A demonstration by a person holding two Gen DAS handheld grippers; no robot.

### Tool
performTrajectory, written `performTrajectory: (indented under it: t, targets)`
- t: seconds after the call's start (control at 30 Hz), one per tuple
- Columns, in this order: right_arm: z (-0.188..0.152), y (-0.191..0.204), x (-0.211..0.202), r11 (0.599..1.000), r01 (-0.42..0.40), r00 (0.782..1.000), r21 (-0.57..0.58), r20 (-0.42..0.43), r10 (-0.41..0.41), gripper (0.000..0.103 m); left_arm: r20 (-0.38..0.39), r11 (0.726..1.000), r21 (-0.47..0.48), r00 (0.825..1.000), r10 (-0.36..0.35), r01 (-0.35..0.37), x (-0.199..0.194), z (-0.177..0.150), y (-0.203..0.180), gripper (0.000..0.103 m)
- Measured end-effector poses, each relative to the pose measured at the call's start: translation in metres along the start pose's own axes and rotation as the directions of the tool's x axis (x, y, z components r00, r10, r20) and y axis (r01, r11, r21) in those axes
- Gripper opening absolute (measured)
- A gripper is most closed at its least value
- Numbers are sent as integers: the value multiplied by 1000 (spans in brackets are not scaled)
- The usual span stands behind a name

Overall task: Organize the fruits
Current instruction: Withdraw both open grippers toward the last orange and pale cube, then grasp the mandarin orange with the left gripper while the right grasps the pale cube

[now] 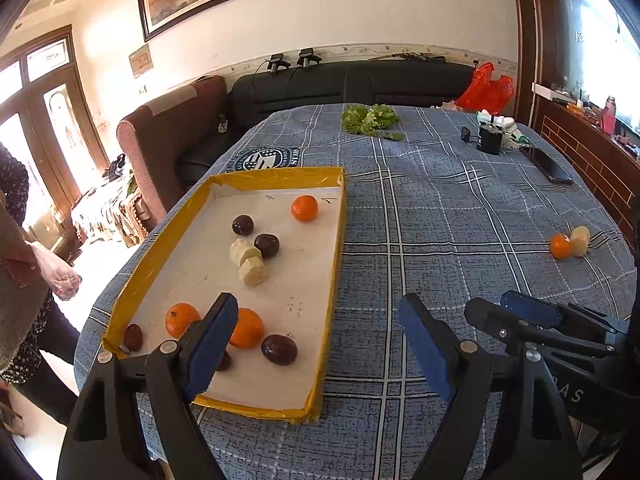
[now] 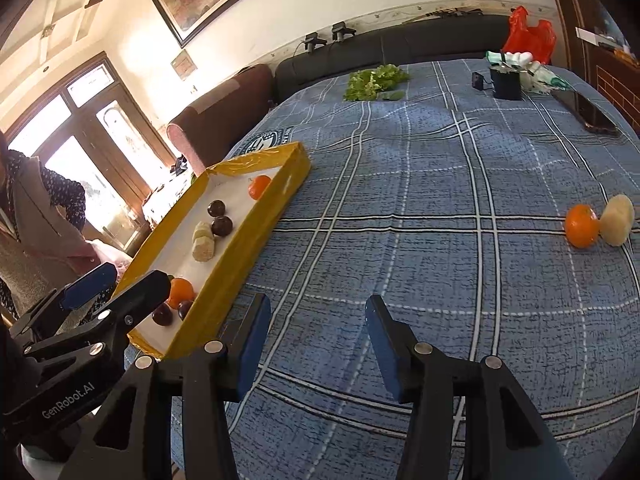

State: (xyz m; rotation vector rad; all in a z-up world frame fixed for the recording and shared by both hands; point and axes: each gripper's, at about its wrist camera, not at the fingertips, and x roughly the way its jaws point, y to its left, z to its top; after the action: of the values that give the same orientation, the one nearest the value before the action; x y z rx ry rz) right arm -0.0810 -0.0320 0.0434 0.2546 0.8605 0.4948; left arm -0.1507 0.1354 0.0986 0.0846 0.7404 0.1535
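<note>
Orange and pale, the loose tangerine (image 2: pixel 582 226) and banana piece (image 2: pixel 618 220) touch on the counter (image 2: pixel 400 200), well ahead-right of your right hand-held gripper (image 2: pixel 318 344). Both it and your left hand-held gripper (image 1: pixel 316 344) gape wide, empty. The left hangs over the yellow tray (image 1: pixel 336 264) of fruit.

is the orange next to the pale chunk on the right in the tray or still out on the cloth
Out. The orange lies on the blue plaid cloth, touching the pale chunk, far right of the yellow tray.

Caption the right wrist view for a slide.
Open right tongs over the plaid cloth; orange and pale fruit still outside the tray.
</note>
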Motion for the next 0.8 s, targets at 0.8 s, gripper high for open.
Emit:
performTrajectory:
  t: [0.8]
  targets:
    - [37,-190,-93,888,311,933,338,69,-353,54,-147,894,-121,883,-446,431,27,-13,-26,86]
